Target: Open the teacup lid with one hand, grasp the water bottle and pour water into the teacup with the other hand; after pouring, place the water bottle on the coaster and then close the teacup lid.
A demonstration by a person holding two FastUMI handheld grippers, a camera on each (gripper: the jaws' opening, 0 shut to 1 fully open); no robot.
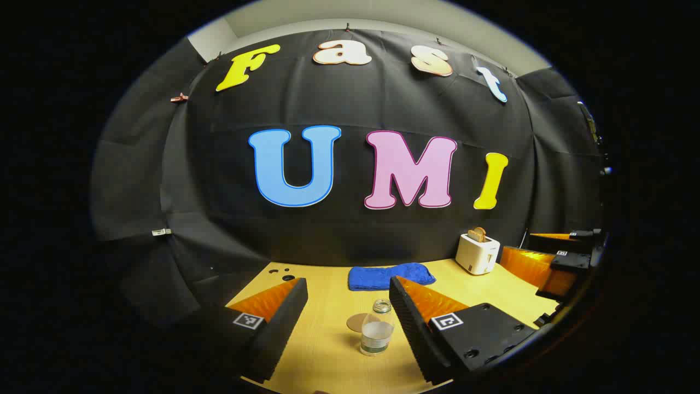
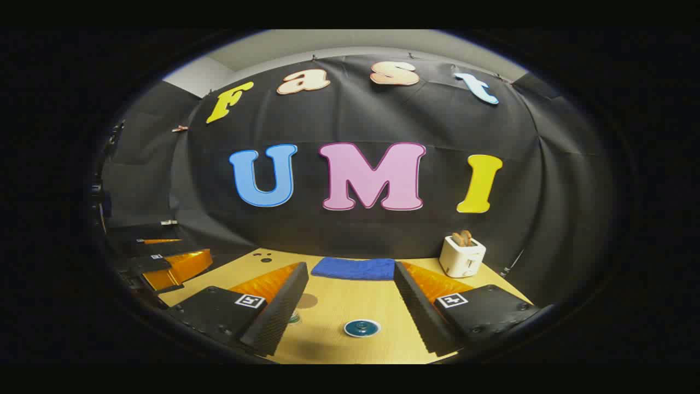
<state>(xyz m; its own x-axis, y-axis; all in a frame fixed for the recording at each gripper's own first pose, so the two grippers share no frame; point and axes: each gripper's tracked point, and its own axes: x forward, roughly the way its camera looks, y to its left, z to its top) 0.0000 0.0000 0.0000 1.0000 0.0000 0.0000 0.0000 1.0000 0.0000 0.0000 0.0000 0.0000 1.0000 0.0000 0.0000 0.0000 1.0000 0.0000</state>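
Standing between the wide-open left tongs (image 1: 348, 287), the clear water bottle (image 1: 377, 331) looks light, slippery, best gripped mid-body; right tongs (image 2: 350, 271) gape too.

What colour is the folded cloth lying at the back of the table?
Blue. The cloth shows best in the left gripper view, lying behind the water bottle.

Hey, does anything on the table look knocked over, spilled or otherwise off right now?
Nothing stands out. The water bottle stands upright beside the coaster, with no puddle on the table. The teacup lid sits level, the blue towel lies flat at the back, and the toaster is upright. Both grippers hang open above the table.
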